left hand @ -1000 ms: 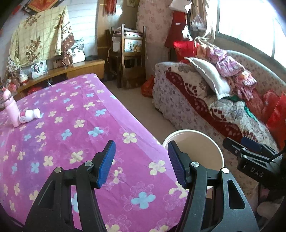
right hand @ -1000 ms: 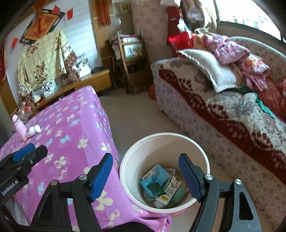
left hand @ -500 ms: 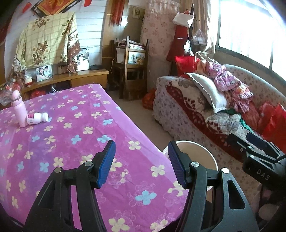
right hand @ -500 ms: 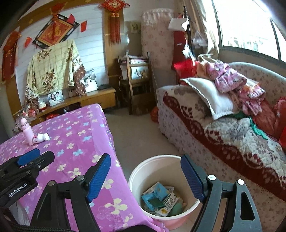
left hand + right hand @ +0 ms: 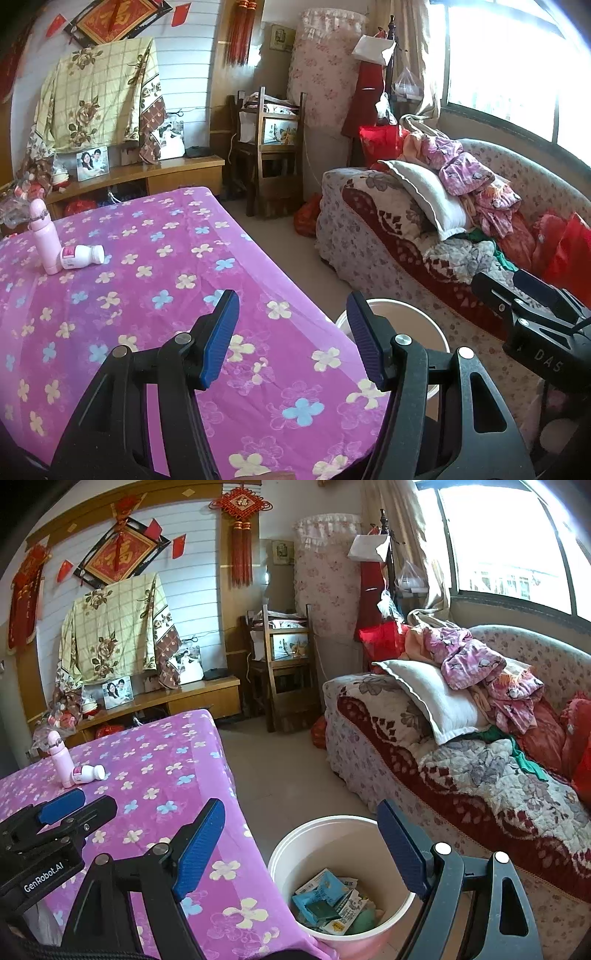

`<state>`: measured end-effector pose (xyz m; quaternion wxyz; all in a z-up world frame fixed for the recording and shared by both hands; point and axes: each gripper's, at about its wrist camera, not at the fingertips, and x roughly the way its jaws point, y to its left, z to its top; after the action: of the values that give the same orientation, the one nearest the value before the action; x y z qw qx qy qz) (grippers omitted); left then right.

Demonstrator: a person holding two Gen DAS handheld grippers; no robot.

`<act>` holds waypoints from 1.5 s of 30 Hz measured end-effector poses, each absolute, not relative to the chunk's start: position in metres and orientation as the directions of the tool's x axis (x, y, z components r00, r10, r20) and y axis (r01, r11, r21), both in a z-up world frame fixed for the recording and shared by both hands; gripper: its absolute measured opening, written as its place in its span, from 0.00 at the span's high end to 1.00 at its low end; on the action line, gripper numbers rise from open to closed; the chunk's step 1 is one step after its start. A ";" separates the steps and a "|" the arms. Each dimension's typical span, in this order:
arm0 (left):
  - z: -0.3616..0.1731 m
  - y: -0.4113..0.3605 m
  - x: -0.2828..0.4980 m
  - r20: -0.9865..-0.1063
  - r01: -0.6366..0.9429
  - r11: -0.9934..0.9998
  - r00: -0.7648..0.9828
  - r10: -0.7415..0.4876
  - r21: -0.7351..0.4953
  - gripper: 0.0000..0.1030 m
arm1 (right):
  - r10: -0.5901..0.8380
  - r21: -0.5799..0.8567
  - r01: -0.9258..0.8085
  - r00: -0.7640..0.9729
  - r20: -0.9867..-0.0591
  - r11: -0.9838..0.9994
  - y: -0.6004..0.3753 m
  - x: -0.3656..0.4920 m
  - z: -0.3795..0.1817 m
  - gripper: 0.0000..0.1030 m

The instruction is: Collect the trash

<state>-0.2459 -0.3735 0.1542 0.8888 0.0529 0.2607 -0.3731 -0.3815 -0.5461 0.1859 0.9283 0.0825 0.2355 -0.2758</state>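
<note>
A white bucket (image 5: 295,849) stands on the floor beside the table and holds blue and white wrappers (image 5: 328,897); its rim also shows in the left wrist view (image 5: 413,310). My right gripper (image 5: 301,845) is open and empty above the bucket. My left gripper (image 5: 291,336) is open and empty above the near corner of the purple flowered tablecloth (image 5: 147,295). A small white bottle (image 5: 81,256) lies on its side against an upright pink flask (image 5: 44,236) at the table's far left; both also show in the right wrist view (image 5: 86,773).
A sofa (image 5: 461,775) piled with a pillow, blankets and clothes runs along the right under the window. A wooden chair (image 5: 288,672) and a low wooden cabinet (image 5: 192,698) with photo frames stand at the back. Bare floor lies between table and sofa.
Both grippers have risen and tilted up, so more of the room and wall shows. Both stay open and empty. The bottle, flask and bucket have not moved.
</note>
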 end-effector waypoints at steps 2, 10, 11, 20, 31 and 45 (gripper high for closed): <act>0.154 -0.374 -0.246 -0.505 0.693 0.714 0.584 -0.635 -0.098 0.43 | -0.475 0.024 0.554 0.735 -0.483 0.832 -0.547 -0.383 0.185 0.20; 0.151 -0.380 -0.249 -0.513 0.706 0.703 0.573 -0.639 -0.088 0.43 | -0.482 0.018 0.564 0.722 -0.496 0.826 -0.549 -0.387 0.180 0.20; 0.151 -0.380 -0.250 -0.513 0.707 0.701 0.572 -0.640 -0.087 0.43 | -0.482 0.018 0.565 0.720 -0.498 0.825 -0.549 -0.387 0.179 0.19; 0.149 -0.385 -0.255 -0.515 0.722 0.688 0.562 -0.647 -0.076 0.43 | -0.488 0.017 0.572 0.713 -0.503 0.820 -0.550 -0.391 0.178 0.19; 0.150 -0.385 -0.256 -0.513 0.722 0.687 0.562 -0.648 -0.076 0.43 | -0.486 0.015 0.571 0.713 -0.505 0.821 -0.551 -0.391 0.178 0.19; 0.151 -0.383 -0.255 -0.512 0.718 0.692 0.566 -0.646 -0.079 0.43 | -0.485 0.016 0.571 0.712 -0.508 0.821 -0.551 -0.393 0.179 0.19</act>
<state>-0.2546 -0.3829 0.1507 0.8823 0.0690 0.2599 -0.3864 -0.3931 -0.5513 0.1794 0.9211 0.0860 0.2492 -0.2864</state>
